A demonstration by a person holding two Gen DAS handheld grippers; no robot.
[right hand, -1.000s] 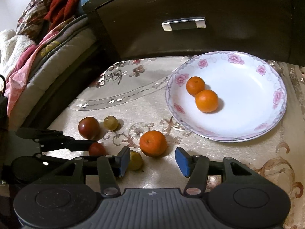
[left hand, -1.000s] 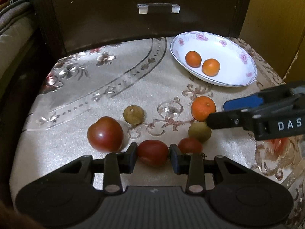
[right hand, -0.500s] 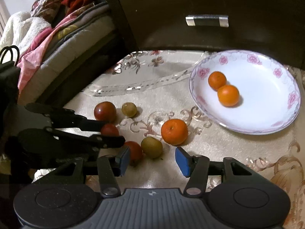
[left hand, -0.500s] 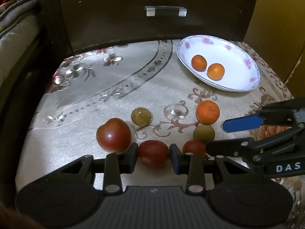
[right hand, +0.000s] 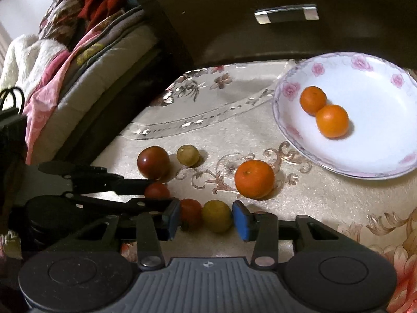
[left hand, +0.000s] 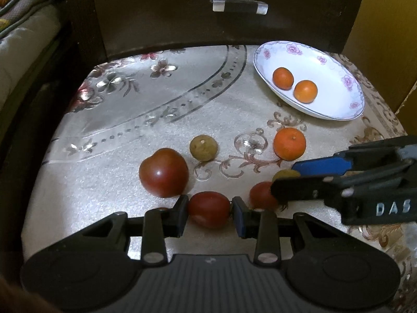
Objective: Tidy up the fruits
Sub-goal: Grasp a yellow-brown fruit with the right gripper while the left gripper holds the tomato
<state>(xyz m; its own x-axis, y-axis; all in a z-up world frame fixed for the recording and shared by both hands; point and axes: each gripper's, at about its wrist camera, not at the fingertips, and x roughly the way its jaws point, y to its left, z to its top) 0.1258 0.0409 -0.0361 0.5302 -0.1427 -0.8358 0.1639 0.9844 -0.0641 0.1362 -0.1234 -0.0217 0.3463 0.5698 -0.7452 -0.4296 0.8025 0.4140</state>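
Observation:
My left gripper (left hand: pixel 209 210) is shut on a red tomato (left hand: pixel 208 209) at the near edge of the cloth. My right gripper (right hand: pixel 206 217) is open around a small red tomato (right hand: pixel 191 211) and a yellow-green fruit (right hand: pixel 217 216); it also shows in the left wrist view (left hand: pixel 307 180). A large tomato (left hand: pixel 163 172), a second yellow-green fruit (left hand: pixel 203 148) and a loose orange (left hand: pixel 289 144) lie on the cloth. The white flowered plate (left hand: pixel 336 109) at the far right holds two oranges (left hand: pixel 283 78) (left hand: pixel 305 91).
A dark wooden drawer front with a metal handle (left hand: pixel 239 5) stands behind the cloth-covered table (left hand: pixel 130 120). A bed with blankets (right hand: pixel 65 60) lies to the left. A yellow wall (left hand: pixel 385 26) is at the right.
My right gripper has swung left and down until its fingers straddle the small tomato and the yellow-green fruit. My left gripper stays shut on its tomato and has drawn back slightly.

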